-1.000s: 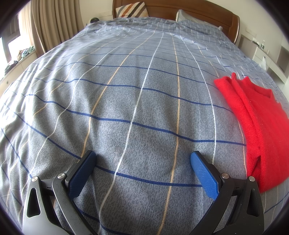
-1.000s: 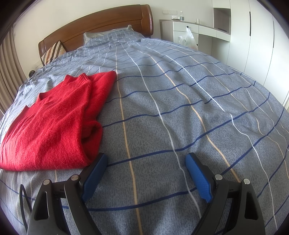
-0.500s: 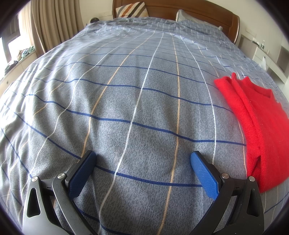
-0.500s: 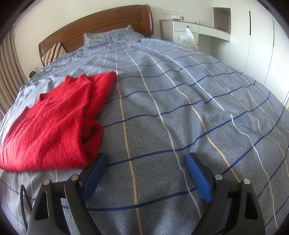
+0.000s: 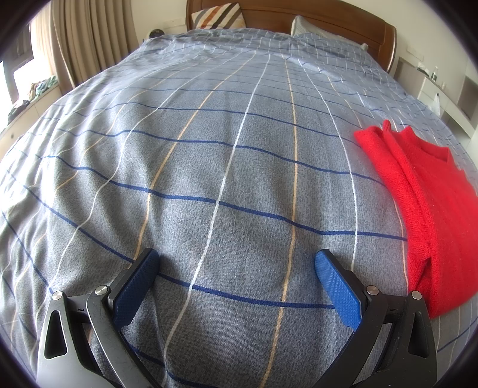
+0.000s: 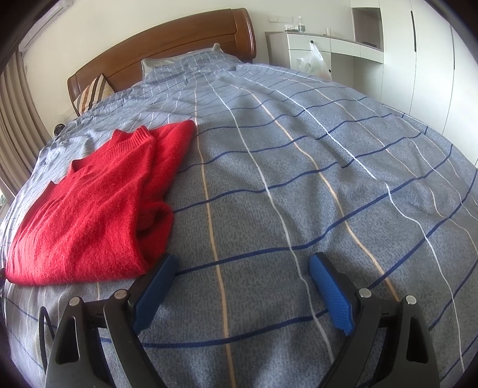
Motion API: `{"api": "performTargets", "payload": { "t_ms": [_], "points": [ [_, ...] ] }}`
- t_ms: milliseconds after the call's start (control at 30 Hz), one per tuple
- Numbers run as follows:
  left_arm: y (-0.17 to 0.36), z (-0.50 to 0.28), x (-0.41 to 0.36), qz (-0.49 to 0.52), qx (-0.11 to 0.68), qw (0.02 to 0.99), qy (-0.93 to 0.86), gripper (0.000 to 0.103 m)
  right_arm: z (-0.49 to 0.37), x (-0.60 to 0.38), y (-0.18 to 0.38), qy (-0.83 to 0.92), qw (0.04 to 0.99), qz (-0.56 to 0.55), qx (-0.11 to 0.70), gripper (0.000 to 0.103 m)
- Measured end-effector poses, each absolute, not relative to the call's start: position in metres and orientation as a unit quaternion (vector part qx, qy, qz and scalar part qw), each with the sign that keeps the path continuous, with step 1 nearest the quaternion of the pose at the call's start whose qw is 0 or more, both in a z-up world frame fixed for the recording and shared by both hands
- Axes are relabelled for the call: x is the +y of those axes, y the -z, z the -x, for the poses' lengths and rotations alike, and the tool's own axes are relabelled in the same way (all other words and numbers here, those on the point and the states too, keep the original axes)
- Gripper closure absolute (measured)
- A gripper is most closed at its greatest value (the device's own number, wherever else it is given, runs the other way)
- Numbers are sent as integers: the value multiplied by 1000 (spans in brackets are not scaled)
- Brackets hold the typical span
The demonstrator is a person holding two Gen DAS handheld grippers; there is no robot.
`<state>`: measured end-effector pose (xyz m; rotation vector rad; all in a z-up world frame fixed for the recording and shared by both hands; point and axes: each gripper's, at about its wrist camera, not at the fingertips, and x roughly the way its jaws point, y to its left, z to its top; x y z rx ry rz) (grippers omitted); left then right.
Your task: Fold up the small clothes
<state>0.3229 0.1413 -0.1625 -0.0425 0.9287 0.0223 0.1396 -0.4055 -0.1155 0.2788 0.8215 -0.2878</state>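
Note:
A red knit sweater (image 5: 427, 203) lies folded on the grey checked bed cover (image 5: 209, 149). In the left wrist view it is at the right, just beyond my right finger. My left gripper (image 5: 236, 256) hovers open over bare cover with nothing between its blue pads. In the right wrist view the sweater (image 6: 89, 209) lies at the left, its near corner just beyond my left finger. My right gripper (image 6: 243, 259) is wide, its jaws still opening, with only bed cover (image 6: 298, 179) between them.
A wooden headboard (image 6: 167, 50) and pillows (image 5: 218, 15) stand at the far end of the bed. Curtains (image 5: 83, 38) hang on the left side. White cabinets (image 6: 412, 53) with a hanging plastic bag (image 6: 313, 59) line the right side.

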Motion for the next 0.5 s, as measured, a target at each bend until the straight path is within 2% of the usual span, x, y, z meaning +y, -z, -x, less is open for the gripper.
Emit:
{"api": "performTargets", "payload": {
  "t_ms": [333,500],
  "points": [
    [163,-323,141,18,448,894,-12,0,-119,-414,89,69,902,-196,378,12],
    [163,-322,141,18,448,894,-12,0,-97,-400,62,33,913,-157,375,12]
  ]
}}
